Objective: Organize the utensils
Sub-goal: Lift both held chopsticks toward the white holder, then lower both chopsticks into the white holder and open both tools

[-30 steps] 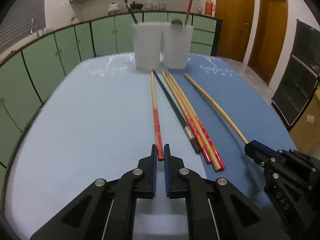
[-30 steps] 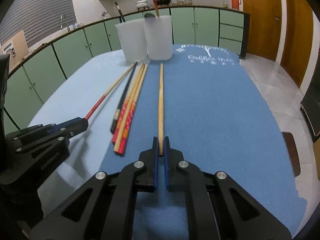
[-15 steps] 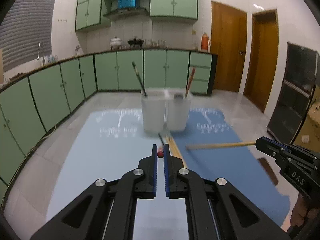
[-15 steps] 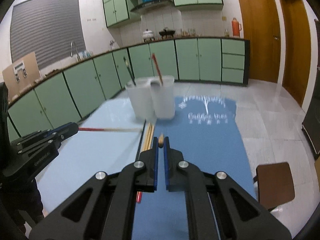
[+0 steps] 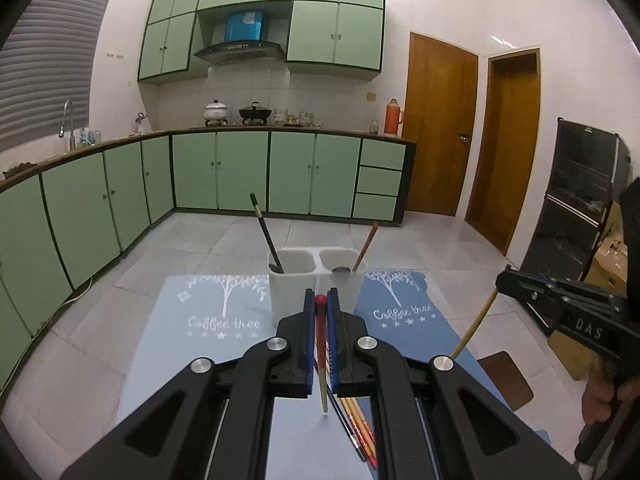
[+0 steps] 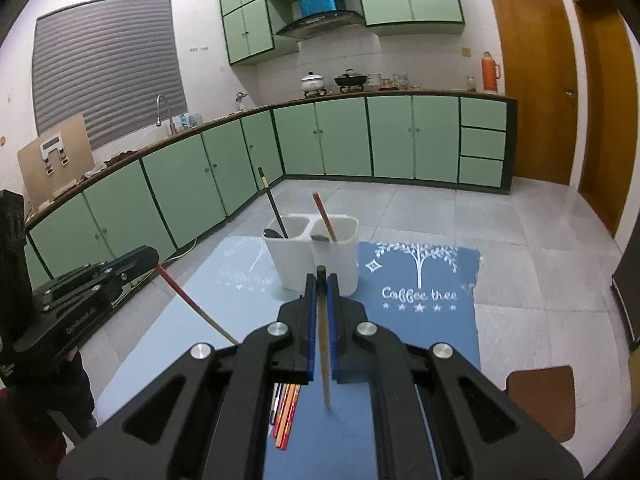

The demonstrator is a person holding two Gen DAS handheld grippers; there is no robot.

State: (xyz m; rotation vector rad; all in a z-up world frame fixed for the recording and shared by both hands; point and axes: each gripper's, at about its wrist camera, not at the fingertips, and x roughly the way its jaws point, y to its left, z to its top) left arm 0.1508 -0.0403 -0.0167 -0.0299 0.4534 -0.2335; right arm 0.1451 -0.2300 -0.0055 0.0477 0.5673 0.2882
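Between the left gripper's (image 5: 321,304) blue pads: one red-tipped chopstick (image 5: 320,354), pinched, hanging down. Right gripper (image 6: 321,280): clamped on a plain wooden chopstick (image 6: 323,354). Ahead of both: white two-compartment holder (image 6: 316,256). Below them, on the tabletop (image 5: 192,344): four loose chopsticks (image 6: 286,414).

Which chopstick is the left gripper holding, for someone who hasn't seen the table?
Find the white two-cup holder on the blue mats. In front of it, the left gripper pinches a red-topped chopstick that hangs tip down. Unlike the loose ones lying on the mats, it is lifted.
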